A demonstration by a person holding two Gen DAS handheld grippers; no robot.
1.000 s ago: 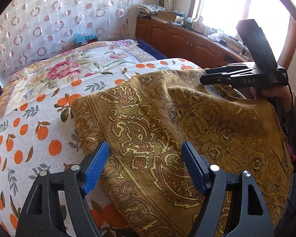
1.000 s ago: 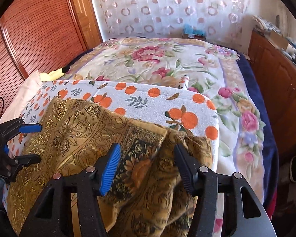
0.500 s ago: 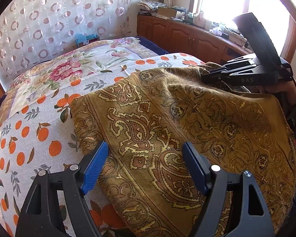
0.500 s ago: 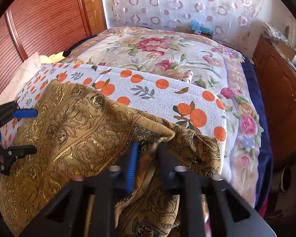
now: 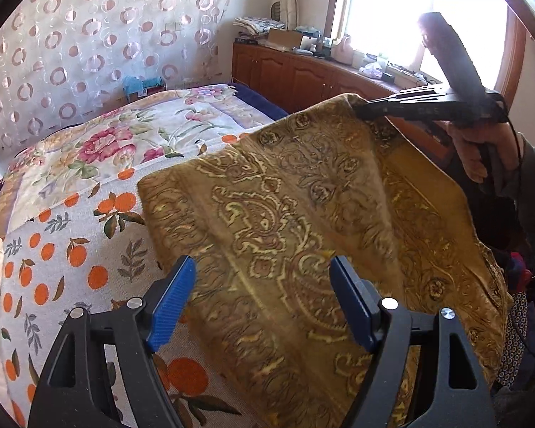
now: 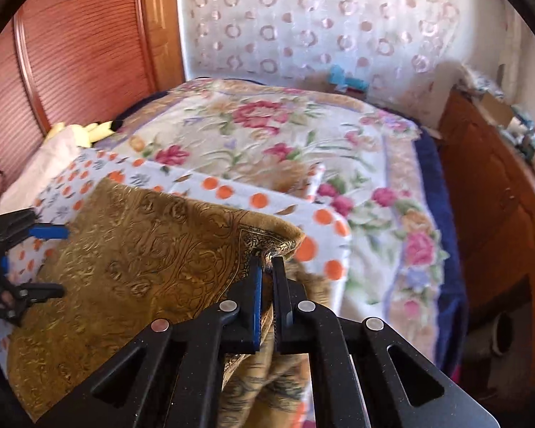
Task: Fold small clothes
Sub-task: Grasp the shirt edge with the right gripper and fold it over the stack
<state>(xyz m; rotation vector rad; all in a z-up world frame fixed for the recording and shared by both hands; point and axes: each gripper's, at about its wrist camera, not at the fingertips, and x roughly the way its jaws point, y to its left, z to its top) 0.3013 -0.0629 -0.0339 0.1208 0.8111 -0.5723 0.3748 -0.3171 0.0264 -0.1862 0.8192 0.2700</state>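
Observation:
A golden-brown paisley cloth (image 5: 289,221) lies over the orange-print sheet (image 5: 71,256) on the bed. My left gripper (image 5: 264,303) is open, its blue pads either side of the cloth's near part, holding nothing. My right gripper (image 6: 267,267) is shut on a corner of the cloth (image 6: 153,260) and holds that corner lifted above the bed. In the left wrist view the right gripper (image 5: 360,110) pinches the raised corner at the upper right. In the right wrist view the left gripper (image 6: 48,260) shows open at the far left edge.
A floral blanket (image 6: 267,135) covers the far half of the bed. Wooden cabinets (image 5: 303,75) with clutter stand under the window at the right. A wooden wardrobe (image 6: 71,53) stands at the left. A white pillow (image 6: 42,167) lies beside the sheet.
My right gripper closed on the cloth's corner and lifted it up off the bed. The left gripper stayed open over the cloth's near part.

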